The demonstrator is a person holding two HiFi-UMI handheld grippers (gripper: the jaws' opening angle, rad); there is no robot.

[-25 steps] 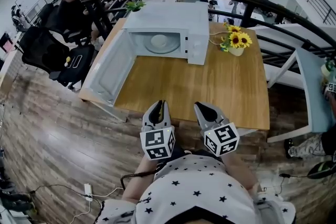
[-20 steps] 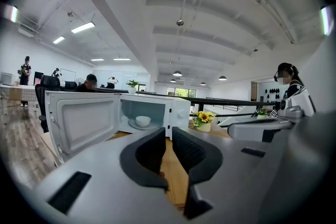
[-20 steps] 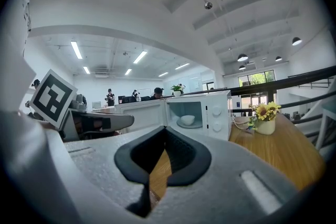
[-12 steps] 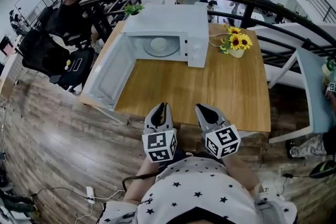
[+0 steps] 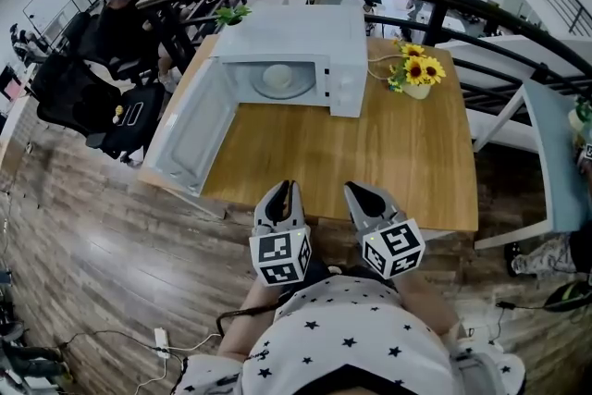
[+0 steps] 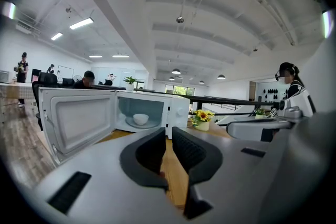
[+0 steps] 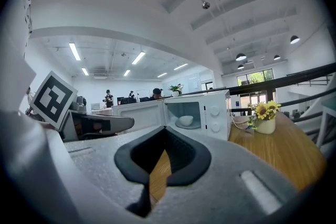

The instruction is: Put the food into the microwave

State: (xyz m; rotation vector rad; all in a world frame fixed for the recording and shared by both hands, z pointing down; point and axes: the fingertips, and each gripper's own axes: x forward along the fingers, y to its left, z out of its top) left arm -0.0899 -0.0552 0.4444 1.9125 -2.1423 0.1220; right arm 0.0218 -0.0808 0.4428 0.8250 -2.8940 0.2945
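Inspection finding: the white bowl (image 5: 275, 75), taken to be the food, is being observed inside the microwave (image 5: 314, 32), on its turntable, at the far end of the surface (image 5: 370, 153). The microwave door (image 5: 190, 129) is standing fully open, swung out toward the near left.

Both grippers are being held side by side at the near edge of the surface, well apart from the microwave and pointing toward it. The left gripper (image 5: 280, 190) is being carried with its jaws drawn together on nothing. The right gripper (image 5: 359, 191) is likewise being carried closed and empty.

The bowl is lying ahead and slightly left of both grippers. The door's free edge is lying ahead-left, and the left gripper is being judged the nearer to it. Placement is being judged complete, with the door not yet closed.
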